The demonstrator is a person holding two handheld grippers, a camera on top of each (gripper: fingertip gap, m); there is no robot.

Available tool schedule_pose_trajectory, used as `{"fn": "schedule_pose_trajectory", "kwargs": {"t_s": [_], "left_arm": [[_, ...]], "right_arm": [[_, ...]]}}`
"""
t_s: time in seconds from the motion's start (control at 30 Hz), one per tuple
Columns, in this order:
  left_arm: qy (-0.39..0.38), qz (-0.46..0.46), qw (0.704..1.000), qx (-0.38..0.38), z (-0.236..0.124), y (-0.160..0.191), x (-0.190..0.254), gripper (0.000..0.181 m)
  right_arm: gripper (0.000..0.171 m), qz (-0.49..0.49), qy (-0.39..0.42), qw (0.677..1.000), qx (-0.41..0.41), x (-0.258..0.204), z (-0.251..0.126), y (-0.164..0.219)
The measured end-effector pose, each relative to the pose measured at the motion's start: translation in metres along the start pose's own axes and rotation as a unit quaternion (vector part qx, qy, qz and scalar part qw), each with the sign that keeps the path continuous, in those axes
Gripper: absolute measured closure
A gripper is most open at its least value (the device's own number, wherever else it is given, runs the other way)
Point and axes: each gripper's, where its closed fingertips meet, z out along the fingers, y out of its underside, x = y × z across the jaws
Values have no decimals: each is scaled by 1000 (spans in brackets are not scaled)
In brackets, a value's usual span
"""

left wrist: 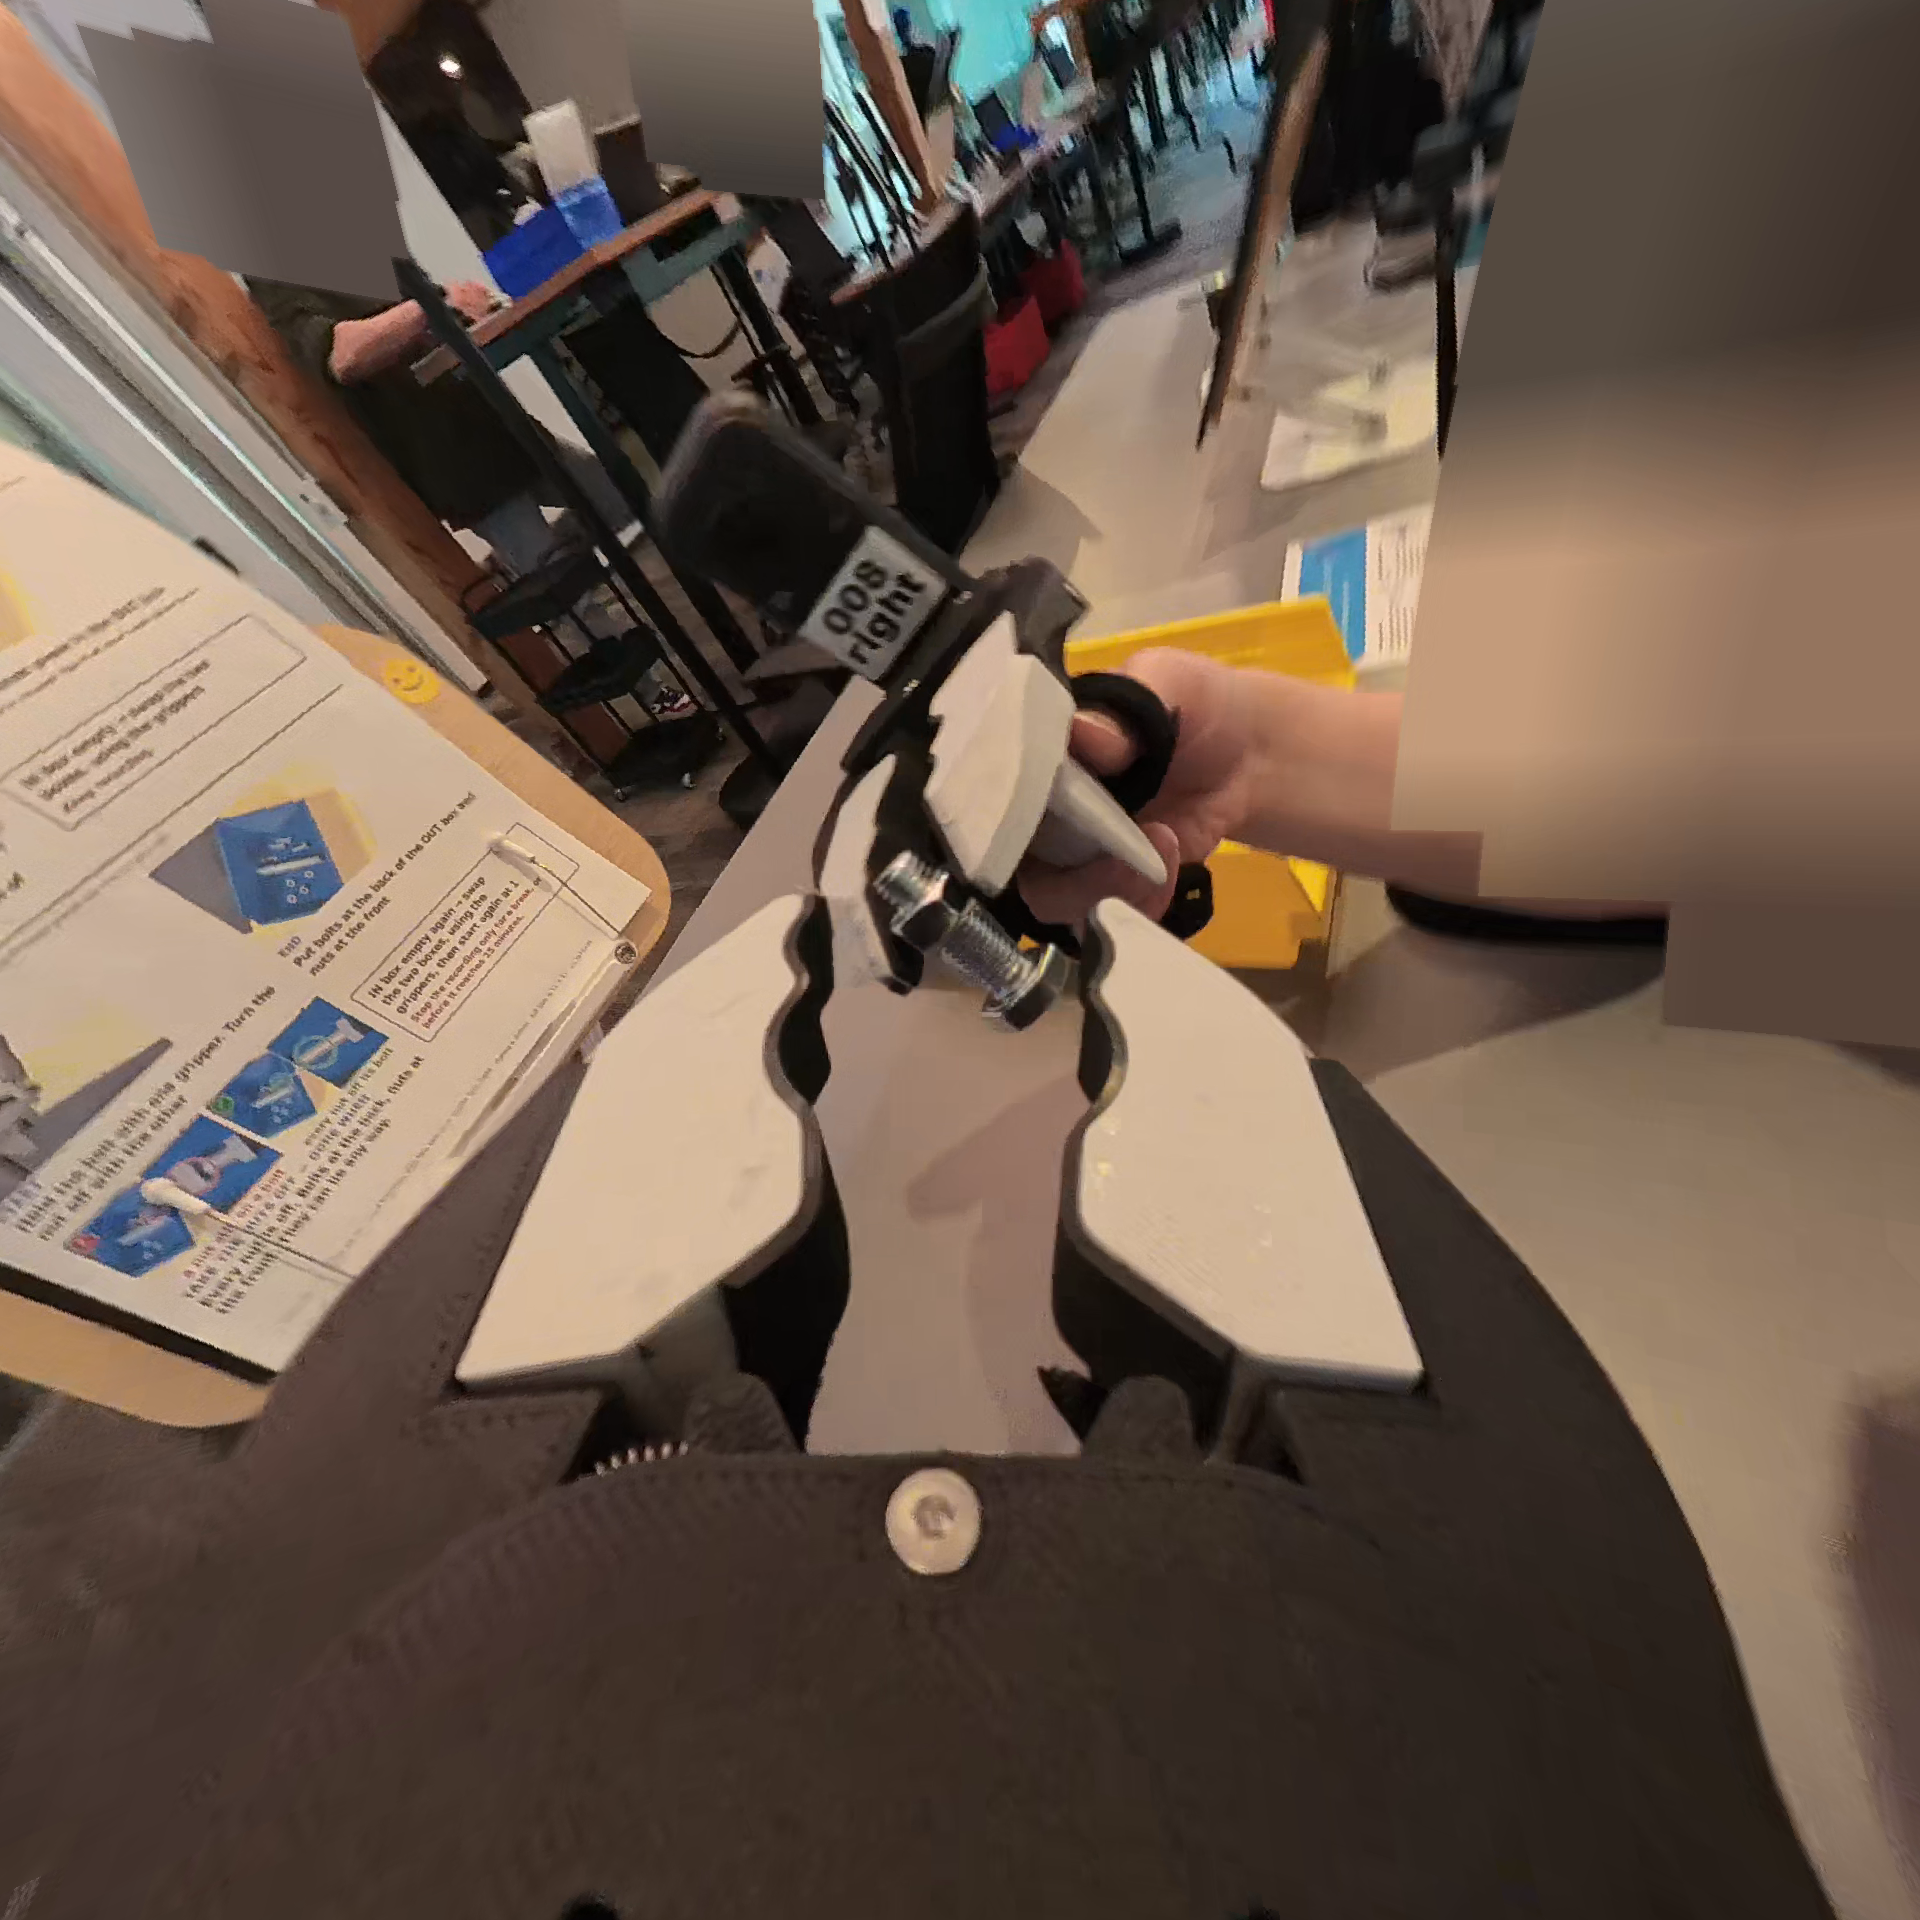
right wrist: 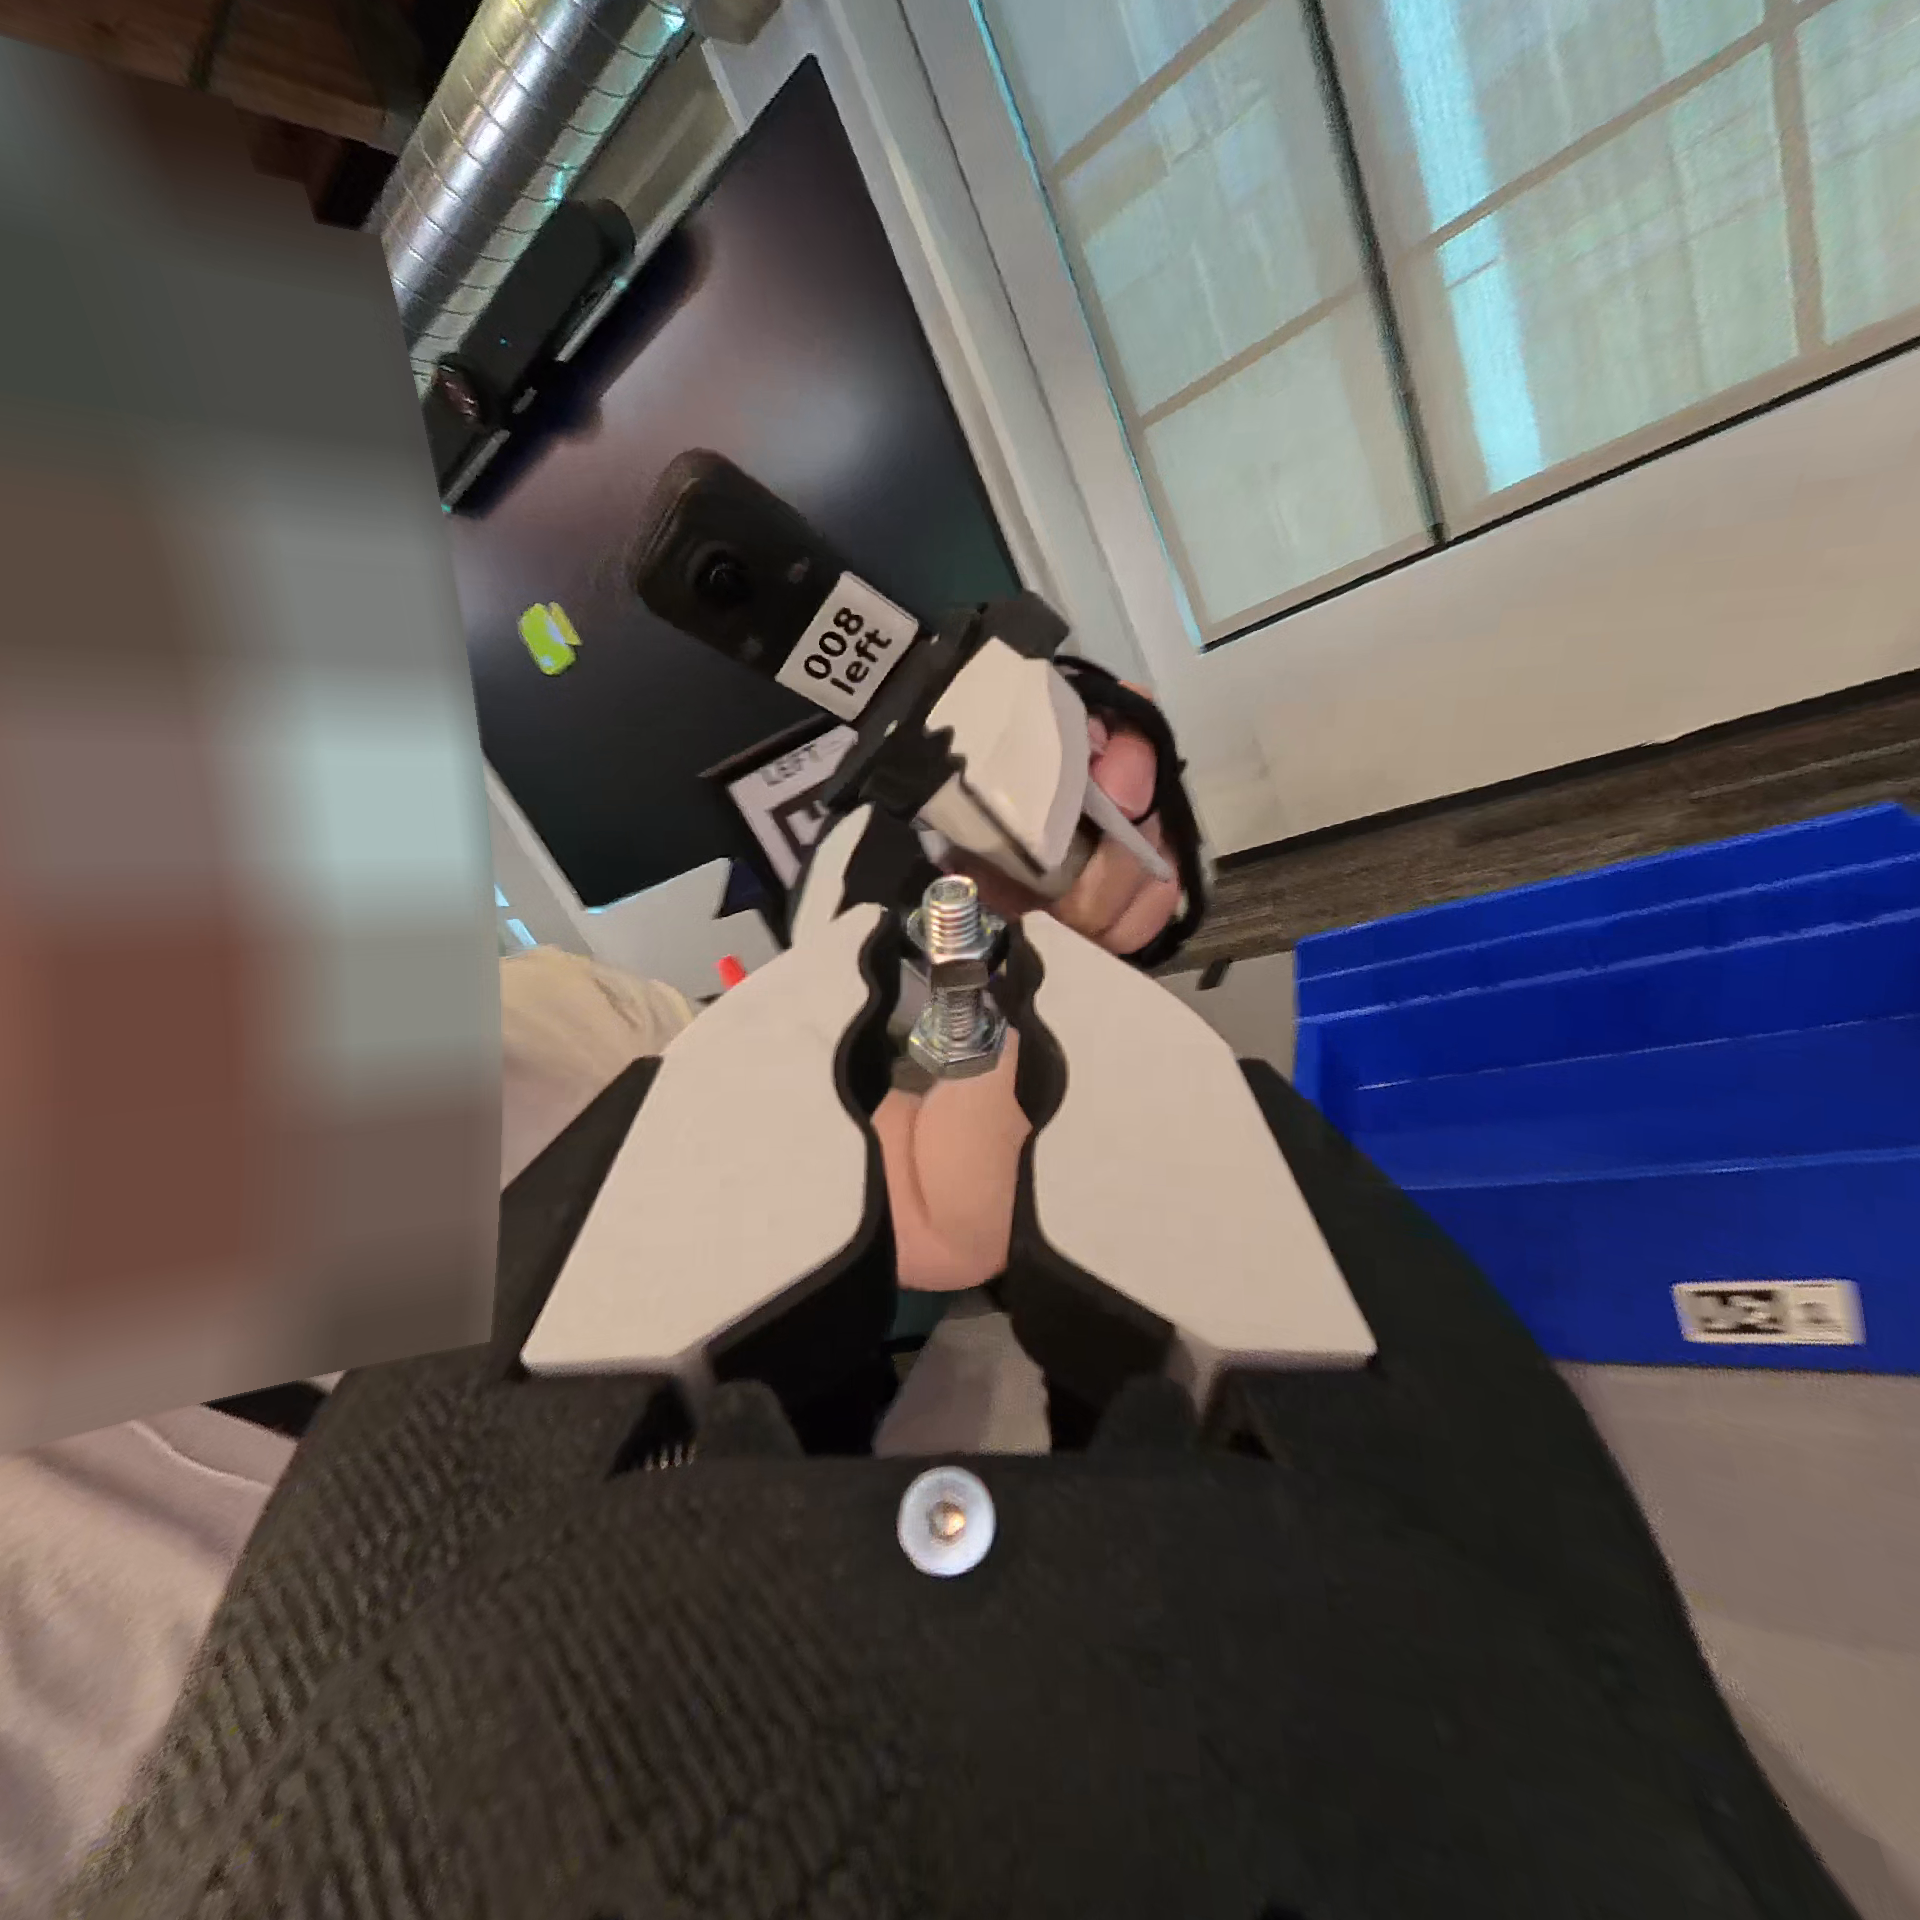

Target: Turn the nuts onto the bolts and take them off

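Note:
A silver bolt with a nut near its thread end is held in the air above the grey table. My left gripper is open, and its fingertips straddle the bolt, which lies crosswise between them. The bolt head is close to the right fingertip. My right gripper is shut on the bolt, with the hex head nearest the camera and the thread end pointing away. The right gripper's fingers reach in from above in the left wrist view. The left gripper's fingers show beyond the bolt in the right wrist view.
A blue bin stands at the right in the right wrist view. A yellow bin sits behind the hand. An instruction sheet lies on a board at the left. Desks and chairs stand beyond the table edge.

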Motion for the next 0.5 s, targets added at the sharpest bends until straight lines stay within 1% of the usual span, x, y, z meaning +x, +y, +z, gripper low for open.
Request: {"fn": "schedule_pose_trajectory", "kwargs": {"t_s": [0.03, 0.07, 0.1, 0.17, 0.23, 0.3, 0.4, 0.43, 0.5], "left_arm": [[-4, -32, 999, 12, -2, -3, -5, 133], [2, -71, 997, 25, -4, -6, -8, 130], [26, -114, 992, 40, -5, -9, -6, 127], [85, -193, 976, 58, -3, -12, 0, 127], [110, -244, 962, 58, 2, -7, -2, 134], [119, -265, 955, 58, 10, -1, -4, 141], [134, -259, 955, 48, 18, 3, 2, 149], [136, -247, 958, 46, 20, 4, 4, 161], [125, -230, 964, 40, 23, 6, 4, 162]], "right_arm": [[151, -26, 22, 999, 2, 2, -2, -3], [151, -54, 45, 997, 4, 3, -4, -6], [151, -82, 63, 995, 6, 3, -6, -9], [151, -120, 76, 990, 8, -3, -7, -13], [151, -136, 84, 987, 12, -6, -6, -16], [151, -147, 97, 984, 20, -5, -7, -19], [151, -153, 104, 983, 15, -3, -6, -17], [151, -156, 106, 982, 13, -2, -6, -17], [151, -162, 110, 981, 7, -2, -6, -16]]}}
